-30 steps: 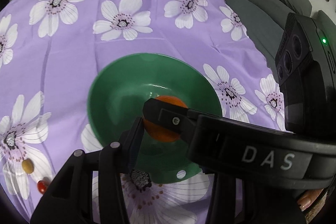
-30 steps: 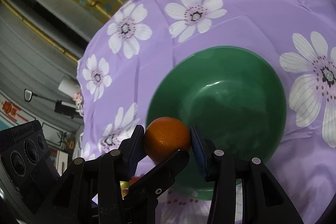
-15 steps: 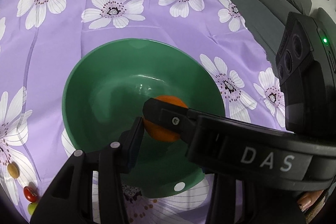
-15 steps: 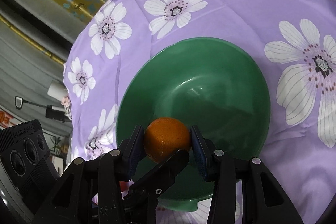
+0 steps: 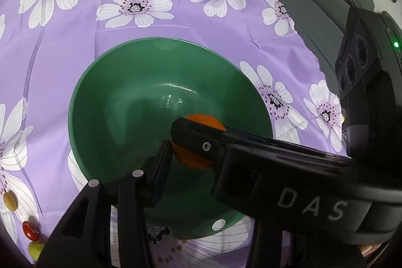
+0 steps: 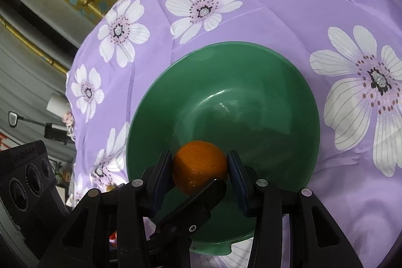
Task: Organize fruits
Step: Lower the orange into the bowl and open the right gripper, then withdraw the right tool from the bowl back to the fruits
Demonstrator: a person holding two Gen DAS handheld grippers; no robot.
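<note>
Purple flowered cloth [image 5: 75,47] over the table, green bowl [image 5: 120,97] standing in the middle of it and showing nothing on its bare bottom; judging by that, task barely begun, with the first fruit not yet dropped in. Right gripper [image 6: 200,168] closed on the orange [image 6: 199,165], a dark pad pressed to each side of it, fruit held in the air just above the near part of the bowl's inside, not resting on it. Left gripper [image 5: 193,152] crossing the right one at the same orange [image 5: 197,142]: one of its pads against the fruit's left side in the left wrist view, the other pad hidden behind the right gripper's body, so whether it truly grips or only brackets the fruit cannot be told. Release into the bowl looks like the step in hand. Left to do afterwards: several small fruits lying on the cloth well apart from the bowl, near its left edge in the left wrist view, a brown one [image 5: 10,200], a red one [image 5: 30,230] and a yellow-green one [image 5: 35,250]; kind too small to tell
</note>
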